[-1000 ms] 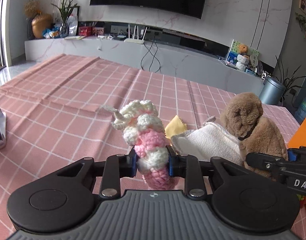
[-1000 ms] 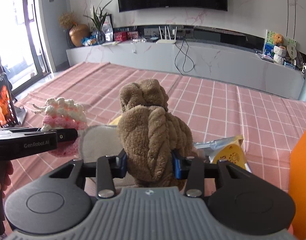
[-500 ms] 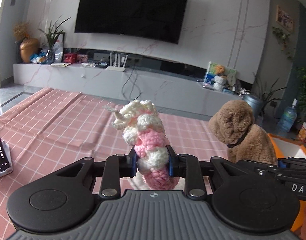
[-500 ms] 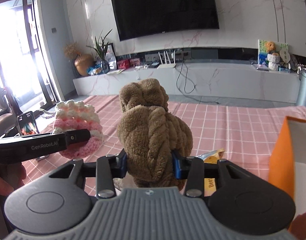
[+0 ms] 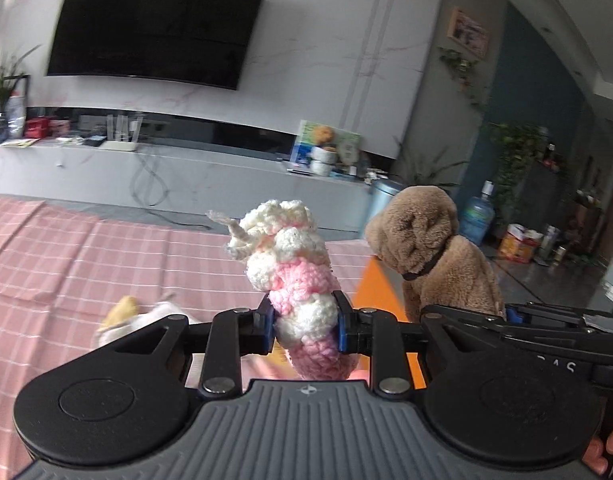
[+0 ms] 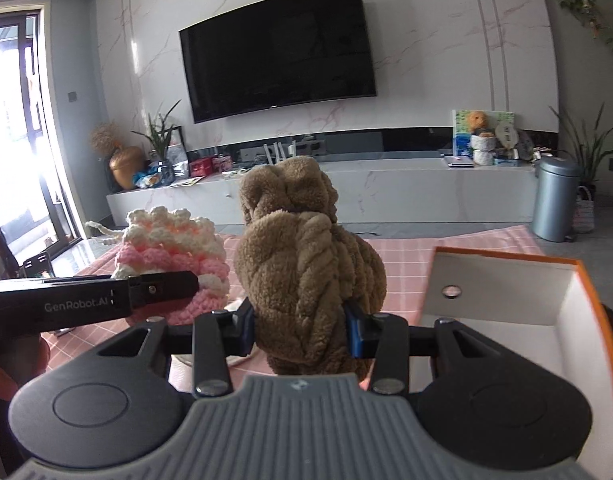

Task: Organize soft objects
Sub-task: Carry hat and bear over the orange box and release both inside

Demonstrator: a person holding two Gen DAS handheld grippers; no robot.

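My left gripper (image 5: pixel 305 326) is shut on a pink and white crocheted toy (image 5: pixel 294 276), held up above the pink checked cloth (image 5: pixel 58 264). My right gripper (image 6: pixel 300 332) is shut on a brown plush dog (image 6: pixel 302 264), also lifted off the table. In the left wrist view the brown plush dog (image 5: pixel 438 256) hangs just right of the crocheted toy. In the right wrist view the crocheted toy (image 6: pixel 174 248) sits left of the dog, behind the left gripper's finger (image 6: pixel 162 286). An orange box with a white inside (image 6: pixel 506 312) stands open at lower right.
A yellow and white soft item (image 5: pixel 134 316) lies on the cloth below the left gripper. Beyond the table are a long white TV bench (image 6: pixel 386 188), a wall TV (image 6: pixel 278 48), a grey bin (image 6: pixel 556 200) and a water jug (image 5: pixel 480 216).
Both grippers have risen and swung right with their toys held. The table has dropped low in view and the orange box has come into view at the right.
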